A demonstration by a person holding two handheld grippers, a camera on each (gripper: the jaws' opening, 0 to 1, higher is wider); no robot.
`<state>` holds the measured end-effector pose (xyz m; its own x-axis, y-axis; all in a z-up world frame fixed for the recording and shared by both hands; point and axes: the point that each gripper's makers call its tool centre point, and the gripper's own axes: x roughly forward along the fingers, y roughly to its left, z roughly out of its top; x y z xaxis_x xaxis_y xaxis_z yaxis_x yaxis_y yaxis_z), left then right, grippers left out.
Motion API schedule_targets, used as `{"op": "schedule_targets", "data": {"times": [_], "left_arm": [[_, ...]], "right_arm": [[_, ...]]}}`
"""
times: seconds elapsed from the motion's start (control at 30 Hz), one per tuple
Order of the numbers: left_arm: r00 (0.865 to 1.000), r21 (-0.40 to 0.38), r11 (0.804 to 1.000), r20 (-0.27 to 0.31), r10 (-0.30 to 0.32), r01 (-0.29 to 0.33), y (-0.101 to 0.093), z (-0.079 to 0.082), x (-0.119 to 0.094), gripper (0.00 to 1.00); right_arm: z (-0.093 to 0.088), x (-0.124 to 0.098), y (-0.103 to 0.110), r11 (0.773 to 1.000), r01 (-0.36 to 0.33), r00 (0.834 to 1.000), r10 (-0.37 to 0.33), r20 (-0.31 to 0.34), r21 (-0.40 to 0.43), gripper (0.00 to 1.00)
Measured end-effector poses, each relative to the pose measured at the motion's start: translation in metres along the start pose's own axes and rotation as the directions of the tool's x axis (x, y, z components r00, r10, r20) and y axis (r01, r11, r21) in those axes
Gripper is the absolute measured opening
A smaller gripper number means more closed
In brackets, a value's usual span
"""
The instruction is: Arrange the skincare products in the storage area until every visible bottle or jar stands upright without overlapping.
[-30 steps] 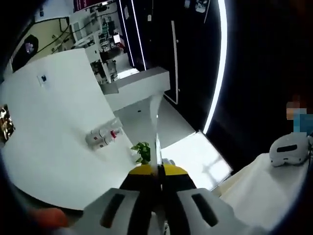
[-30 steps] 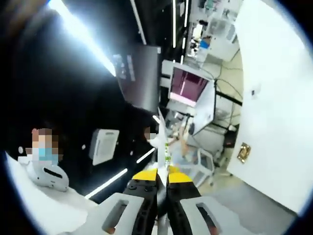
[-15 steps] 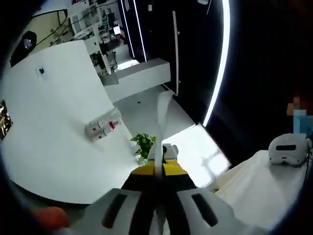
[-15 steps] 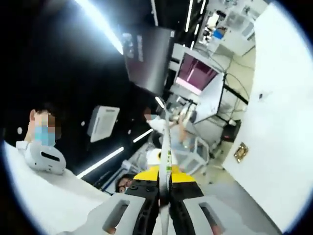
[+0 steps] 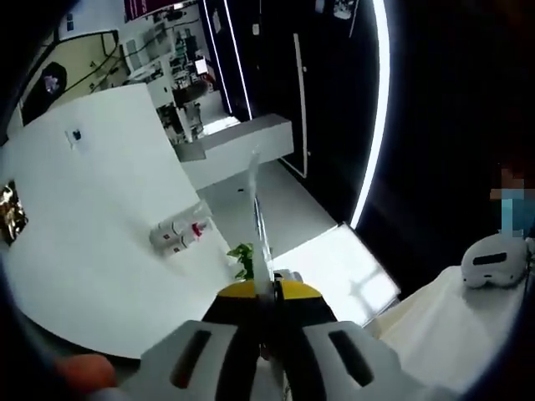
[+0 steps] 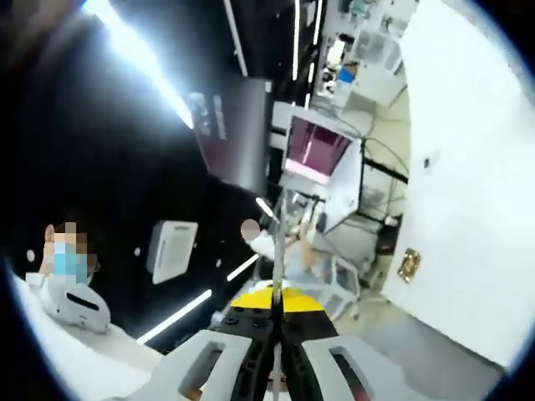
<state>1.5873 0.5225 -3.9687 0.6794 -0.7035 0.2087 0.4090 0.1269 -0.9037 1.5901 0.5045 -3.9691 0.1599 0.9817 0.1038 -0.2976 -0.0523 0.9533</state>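
Two small white bottles (image 5: 178, 236) with red caps lie side by side on a broad white surface (image 5: 92, 192) at the left of the left gripper view, far beyond my jaws. My left gripper (image 5: 256, 177) is shut, its thin fingers pressed together into one pale strip with nothing between them. A small green plant (image 5: 245, 259) stands just left of that strip. In the right gripper view my right gripper (image 6: 279, 219) is shut too, empty, pointing at a dark room with a magenta screen (image 6: 316, 147).
A white headset (image 5: 493, 258) rests on a white table at the right, with a person behind it; the headset (image 6: 73, 302) also shows at lower left. A white counter (image 5: 242, 138), black panels with light strips and a white wall (image 6: 468, 184) surround the space.
Both views have swung slightly and back, so the cameras moved. Both grippers stay shut and the bottles lie where they were.
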Motion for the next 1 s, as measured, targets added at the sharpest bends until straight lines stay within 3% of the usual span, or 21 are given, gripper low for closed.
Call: {"op": "schedule_targets", "data": {"times": [0.17,0.23,0.43,0.53,0.63,0.83,1.0], "left_arm": [[1.0,-0.051,0.998,0.013,-0.025,0.025,-0.005,0.002,-0.002,0.0],[1.0,-0.033,0.999,0.007,-0.017,0.017,-0.004,0.0,-0.002,0.0],[0.999,-0.056,0.997,-0.021,-0.05,0.049,-0.01,-0.005,-0.002,0.0],[0.996,-0.054,0.997,-0.071,-0.052,0.049,-0.01,-0.014,0.001,0.0],[0.995,-0.046,0.998,-0.09,-0.045,0.041,-0.009,-0.018,0.002,0.0],[0.999,-0.037,0.999,-0.053,-0.004,0.002,0.001,-0.01,0.003,0.02],[0.999,-0.05,0.999,-0.041,0.018,-0.02,0.004,-0.007,0.002,0.0]], "right_arm": [[-0.001,0.002,0.003,1.0,-0.015,0.999,0.014,0.037,0.025,0.0],[-0.002,0.0,0.005,1.0,-0.003,1.0,0.003,0.014,-0.012,0.0],[-0.01,-0.003,0.016,0.996,-0.056,0.995,0.05,-0.084,-0.064,0.04],[-0.012,0.001,0.019,0.995,-0.054,0.994,0.044,-0.104,-0.087,0.09],[-0.012,0.002,0.014,0.993,-0.028,0.994,0.015,-0.113,-0.119,0.01],[-0.002,0.006,0.007,0.995,-0.003,1.0,0.001,-0.015,-0.095,0.0],[-0.001,0.01,0.001,0.999,0.009,1.0,-0.009,0.013,-0.05,0.0]]}}
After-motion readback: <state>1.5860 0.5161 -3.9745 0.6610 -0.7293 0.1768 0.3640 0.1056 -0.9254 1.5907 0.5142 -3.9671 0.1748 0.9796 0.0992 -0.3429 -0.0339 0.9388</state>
